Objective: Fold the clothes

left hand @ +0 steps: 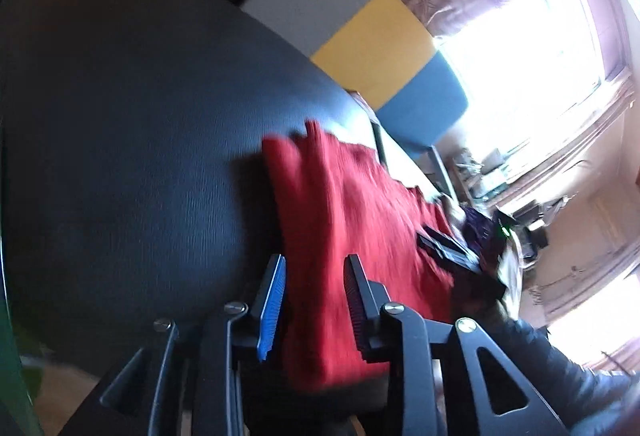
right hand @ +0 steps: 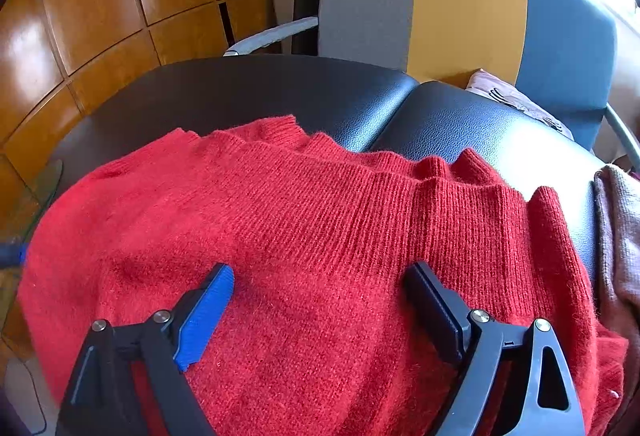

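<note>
Sweater, red knit, lies on the black padded table, filling the lower centre of the right wrist view; ribbed hem or collar edge runs along its far side toward the striped chair. Looks doubled over at least once, layered edges visible at upper middle, but not a tidy packet yet; bulges and ripples remain. Fold judged partway, more folds and smoothing left.

Right gripper hangs over the sweater with jaws spread wide, nothing pinched, pads just above or resting on the knit, can't tell which.

Left gripper, lower centre of the blurred left wrist view, has jaws narrowly parted with a thick bunch of the red fabric between them. Cloth fills the gap, but blur hides whether the pads really press, so grasp cannot be confirmed.

Brownish garment waits at the right edge, so likely more clothes still to fold.
</note>
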A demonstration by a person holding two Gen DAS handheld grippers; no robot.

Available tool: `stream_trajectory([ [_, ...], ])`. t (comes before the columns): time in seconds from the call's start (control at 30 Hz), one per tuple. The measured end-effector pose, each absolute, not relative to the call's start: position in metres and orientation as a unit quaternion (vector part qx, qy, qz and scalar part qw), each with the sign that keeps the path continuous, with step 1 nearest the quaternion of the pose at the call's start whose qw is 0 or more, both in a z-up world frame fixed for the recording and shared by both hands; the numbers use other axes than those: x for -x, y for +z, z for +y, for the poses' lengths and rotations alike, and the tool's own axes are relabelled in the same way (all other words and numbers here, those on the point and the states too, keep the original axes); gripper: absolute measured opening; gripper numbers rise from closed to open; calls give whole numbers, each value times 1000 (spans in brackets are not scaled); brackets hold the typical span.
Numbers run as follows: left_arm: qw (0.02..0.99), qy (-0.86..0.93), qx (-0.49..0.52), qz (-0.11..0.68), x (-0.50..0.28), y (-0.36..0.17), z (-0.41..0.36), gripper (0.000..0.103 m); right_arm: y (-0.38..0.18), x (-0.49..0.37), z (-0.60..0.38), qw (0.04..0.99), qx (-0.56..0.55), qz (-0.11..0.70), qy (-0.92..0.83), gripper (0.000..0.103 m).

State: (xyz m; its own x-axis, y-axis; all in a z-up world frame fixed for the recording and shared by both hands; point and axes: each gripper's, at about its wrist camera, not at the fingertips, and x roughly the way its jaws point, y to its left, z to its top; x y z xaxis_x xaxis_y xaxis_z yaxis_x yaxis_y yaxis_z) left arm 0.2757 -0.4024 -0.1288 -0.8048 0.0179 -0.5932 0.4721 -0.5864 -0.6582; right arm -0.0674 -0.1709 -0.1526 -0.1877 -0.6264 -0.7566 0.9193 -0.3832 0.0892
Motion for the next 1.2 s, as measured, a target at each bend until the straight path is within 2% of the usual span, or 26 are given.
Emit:
stream_trajectory([
  [0.2, 138, -848, -340, 382, -215, -123, -421, 27, -152, 74, -169, 527, -374, 186, -741, 91],
  [0.23, 149, -847, -355, 366, -207, -125, -419, 10, -152, 75, -169, 528, -375, 183, -740, 91],
  [0.27, 160, -846, -370, 349, -199, -127, -418, 6, -152, 76, -168, 530, -375, 180, -739, 91],
  [0.43, 207, -854, -337, 340, -228, -122, -395, 5, -152, 76, -166, 534, -374, 174, -738, 92],
  [0.6, 239, -827, -330, 388, -242, -146, -404, 9, -152, 73, -168, 546, -372, 178, -730, 93],
  [0.67, 268, -822, -325, 384, -237, -136, -410, 23, -152, 74, -168, 548, -373, 174, -729, 93],
  [0.77, 319, -826, -302, 352, -228, -110, -410, 22, -152, 75, -167, 549, -373, 170, -728, 93],
  [0.93, 295, -872, -248, 301, -187, -75, -387, 29, -152, 74, -168, 549, -373, 170, -728, 94],
  [1.07, 258, -871, -310, 282, -128, -101, -373, 29, -151, 74, -167, 550, -373, 168, -728, 94],
  [1.17, 253, -857, -369, 257, -107, -145, -367, 29, -151, 67, -160, 550, -377, 165, -727, 94],
  [1.2, 251, -867, -353, 247, -111, -148, -364, 29, -151, 62, -155, 552, -377, 165, -726, 94],
])
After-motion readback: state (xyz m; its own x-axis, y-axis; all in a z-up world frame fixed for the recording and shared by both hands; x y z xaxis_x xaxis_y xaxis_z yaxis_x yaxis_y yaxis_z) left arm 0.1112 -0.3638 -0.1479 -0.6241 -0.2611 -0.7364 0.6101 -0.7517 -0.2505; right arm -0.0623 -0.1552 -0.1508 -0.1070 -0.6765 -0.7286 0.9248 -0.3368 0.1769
